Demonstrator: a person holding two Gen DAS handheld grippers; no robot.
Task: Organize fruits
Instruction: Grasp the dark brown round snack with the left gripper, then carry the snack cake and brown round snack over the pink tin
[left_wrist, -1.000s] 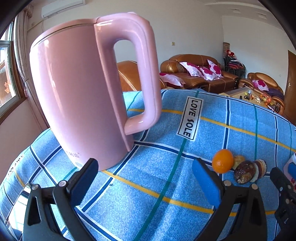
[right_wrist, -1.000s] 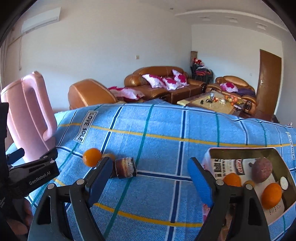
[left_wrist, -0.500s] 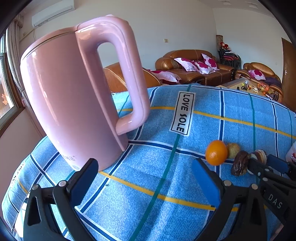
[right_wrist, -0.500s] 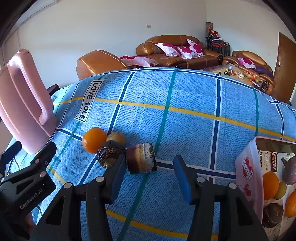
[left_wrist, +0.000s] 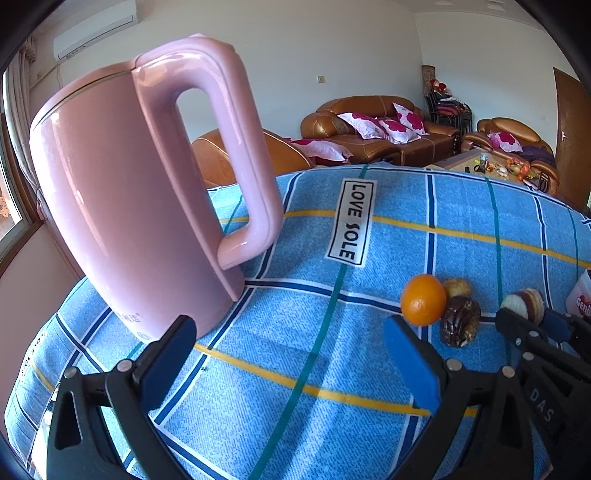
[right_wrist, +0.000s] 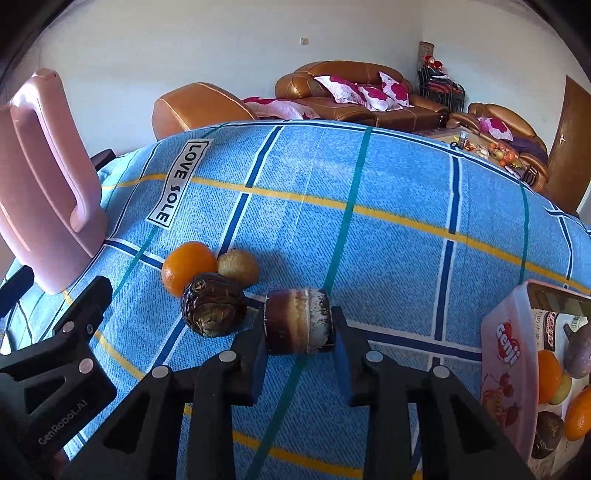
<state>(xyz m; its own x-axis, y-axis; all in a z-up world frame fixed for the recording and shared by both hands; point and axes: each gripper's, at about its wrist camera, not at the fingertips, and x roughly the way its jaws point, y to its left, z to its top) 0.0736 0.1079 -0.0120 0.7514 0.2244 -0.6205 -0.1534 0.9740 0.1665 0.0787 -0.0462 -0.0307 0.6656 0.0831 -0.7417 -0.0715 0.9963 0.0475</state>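
Observation:
On the blue checked cloth lie an orange (right_wrist: 187, 266), a small tan round fruit (right_wrist: 238, 266), a dark wrinkled fruit (right_wrist: 213, 309) and a brown cylindrical fruit with white ends (right_wrist: 298, 320). My right gripper (right_wrist: 299, 334) has closed on the cylindrical fruit, a pad against each end, on the cloth. In the left wrist view the orange (left_wrist: 423, 300), the dark fruit (left_wrist: 460, 320) and the cylindrical fruit (left_wrist: 524, 303) show at right, with the right gripper (left_wrist: 532, 325) on the last. My left gripper (left_wrist: 291, 362) is open and empty above the cloth.
A tall pink kettle (left_wrist: 140, 206) stands at the left, close to my left gripper; it also shows in the right wrist view (right_wrist: 44, 181). A pink box (right_wrist: 511, 369) with several fruits inside sits at the right edge. Sofas stand beyond the table.
My right gripper moved forward and down to the cylindrical fruit and closed from wide open onto its ends. My left gripper stayed open and shifted slightly.

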